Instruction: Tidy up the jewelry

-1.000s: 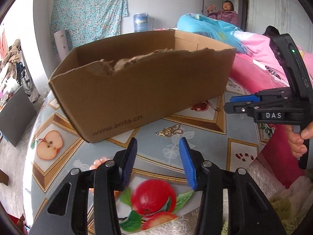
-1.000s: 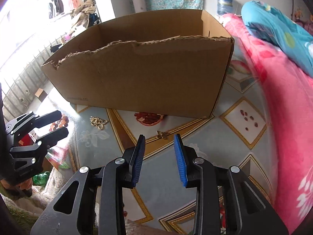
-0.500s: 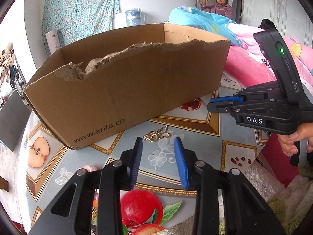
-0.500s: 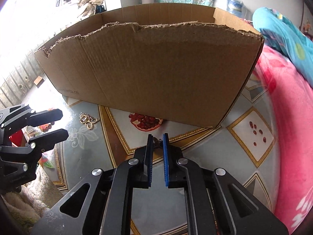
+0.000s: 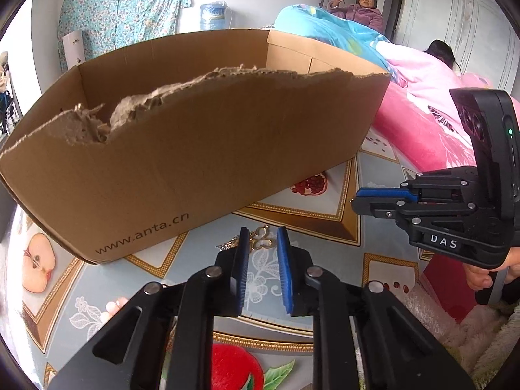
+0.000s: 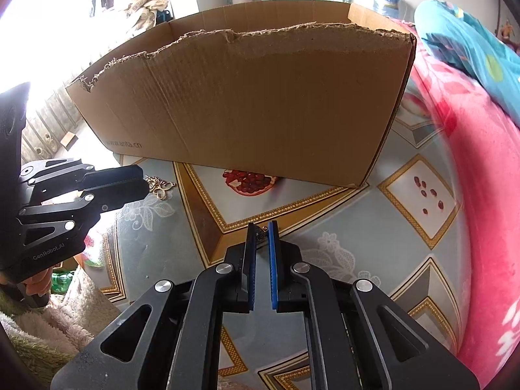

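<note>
left wrist view: looks steeply down along its fingers, close to the table (image 5: 325, 227)
right wrist view: same steep, close look; faces the cardboard box (image 6: 260, 97)
shared: box front; patterned tabletop

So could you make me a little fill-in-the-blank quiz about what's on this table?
1. The cardboard box has a ____ top edge along its near wall.
2. The gold jewelry lies on the table ____ the box.
3. The web address printed on the box starts www.____.cn.

Missing words: torn; outside; anta
</note>
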